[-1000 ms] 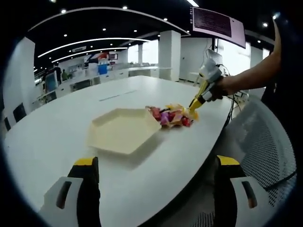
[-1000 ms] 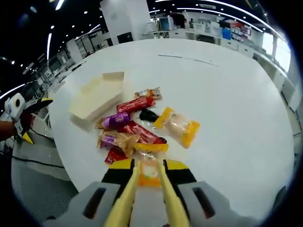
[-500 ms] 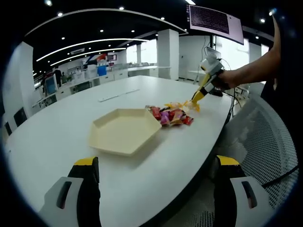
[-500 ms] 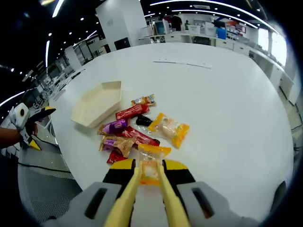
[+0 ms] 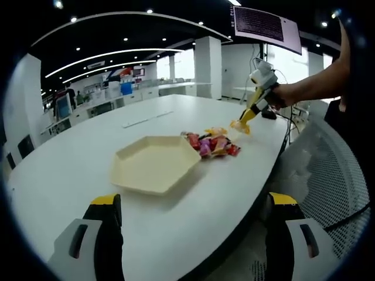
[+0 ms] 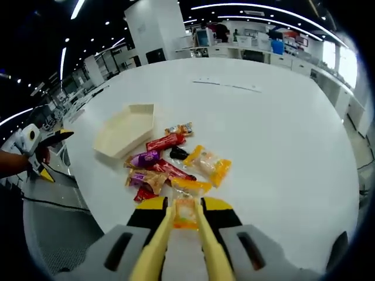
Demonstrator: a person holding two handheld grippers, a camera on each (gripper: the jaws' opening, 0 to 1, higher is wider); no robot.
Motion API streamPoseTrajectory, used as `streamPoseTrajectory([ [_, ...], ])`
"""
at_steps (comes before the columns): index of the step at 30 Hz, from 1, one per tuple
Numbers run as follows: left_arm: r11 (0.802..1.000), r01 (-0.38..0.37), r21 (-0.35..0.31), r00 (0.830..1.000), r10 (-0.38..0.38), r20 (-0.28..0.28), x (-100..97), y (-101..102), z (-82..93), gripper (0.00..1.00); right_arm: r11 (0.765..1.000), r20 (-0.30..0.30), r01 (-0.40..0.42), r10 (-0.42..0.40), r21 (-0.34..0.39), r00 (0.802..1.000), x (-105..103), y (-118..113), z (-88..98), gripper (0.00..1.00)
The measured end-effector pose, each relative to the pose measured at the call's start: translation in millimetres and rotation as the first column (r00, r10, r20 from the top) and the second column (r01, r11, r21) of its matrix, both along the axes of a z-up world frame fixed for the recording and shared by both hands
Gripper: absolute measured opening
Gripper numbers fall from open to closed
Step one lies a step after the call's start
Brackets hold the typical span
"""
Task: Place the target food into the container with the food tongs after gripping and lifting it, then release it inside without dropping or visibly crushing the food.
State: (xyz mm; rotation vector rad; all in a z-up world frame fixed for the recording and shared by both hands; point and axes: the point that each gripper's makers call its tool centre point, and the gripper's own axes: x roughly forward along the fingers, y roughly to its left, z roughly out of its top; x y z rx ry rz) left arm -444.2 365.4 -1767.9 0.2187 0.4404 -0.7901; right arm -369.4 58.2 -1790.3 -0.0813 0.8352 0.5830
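Note:
A cream hexagonal tray lies on the white table. Beside it is a pile of wrapped snacks. My right gripper is shut on yellow food tongs, and the tong tips pinch an orange snack packet. In the left gripper view that packet hangs in the air just above and right of the pile, under the right gripper. My left gripper stands open and empty at the table's near edge, apart from the tray; a hand holds it off the table edge.
A person's arm reaches in from the right. A grey mesh chair stands by the table's right edge. A thin strip lies farther out on the table. Desks and pillars fill the background.
The right gripper has risen with the orange packet held in the tongs, up off the pile. The left gripper has stayed open in place.

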Motion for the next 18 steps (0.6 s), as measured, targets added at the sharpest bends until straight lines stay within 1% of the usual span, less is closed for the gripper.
streamPoseTrajectory([
  [3, 1.000, 0.010, 0.002, 1.000, -0.010, 0.014, 0.7, -0.9, 2.1, 0.99, 1.000, 0.005, 0.004, -0.004, -0.001, 1.000, 1.5, -1.6, 2.5, 0.22],
  [6, 1.000, -0.008, -0.003, 1.000, 0.008, 0.017, 2.8, 1.7, 3.9, 0.99, 1.000, 0.004, 0.019, -0.019, 0.008, 1.000, 3.3, -2.6, 6.1, 0.22],
  [10, 1.000, -0.016, 0.001, 0.999, 0.016, 0.028, 4.8, 3.2, 5.1, 1.00, 1.000, 0.020, 0.016, -0.016, 0.010, 1.000, 8.1, -2.0, 12.9, 0.22],
  [14, 0.999, -0.032, -0.011, 0.999, 0.032, 0.007, 5.3, 4.4, 3.9, 1.00, 1.000, 0.019, 0.012, -0.012, 0.002, 1.000, 7.4, -1.9, 15.4, 0.22],
  [17, 1.000, -0.023, -0.012, 1.000, 0.023, 0.010, 6.0, 3.6, 3.8, 1.00, 1.000, 0.022, 0.005, -0.004, -0.007, 1.000, 7.7, -2.5, 18.3, 0.22],
  [18, 0.999, -0.020, -0.024, 1.000, 0.020, 0.003, 5.1, 2.4, 4.3, 1.00, 1.000, 0.024, 0.005, -0.005, -0.009, 1.000, 8.1, -3.3, 19.2, 0.22],
])
